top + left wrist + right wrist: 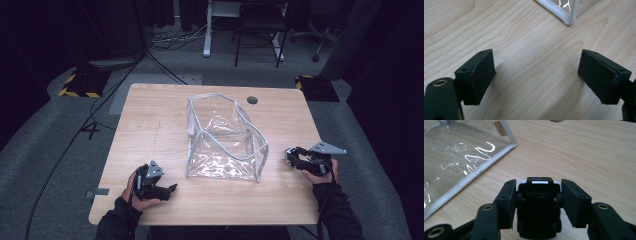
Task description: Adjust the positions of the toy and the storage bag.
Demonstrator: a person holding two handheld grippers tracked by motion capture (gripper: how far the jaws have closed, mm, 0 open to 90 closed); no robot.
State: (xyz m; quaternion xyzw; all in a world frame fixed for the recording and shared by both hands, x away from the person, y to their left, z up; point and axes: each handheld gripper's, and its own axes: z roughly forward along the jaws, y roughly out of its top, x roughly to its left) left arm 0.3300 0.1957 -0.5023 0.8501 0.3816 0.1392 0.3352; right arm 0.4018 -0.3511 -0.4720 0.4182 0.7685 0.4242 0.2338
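Wooden table (150, 115) carries our clear pouch (225, 137) at centre, mouth up to receive things. At four o'clock our right gripper (537, 195) clamps a small toy car (538, 202); at seven o'clock our left gripper (536, 75) waits, jaws spread. Nothing blocks the way.

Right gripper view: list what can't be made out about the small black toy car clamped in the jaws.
- Small black toy car: underside faces the camera; its top and body colour are hidden, apart from a white edge.
- In the high view it is too small between the right gripper jaws.
- Clear plastic bag with white piping: cut off by the left edge.
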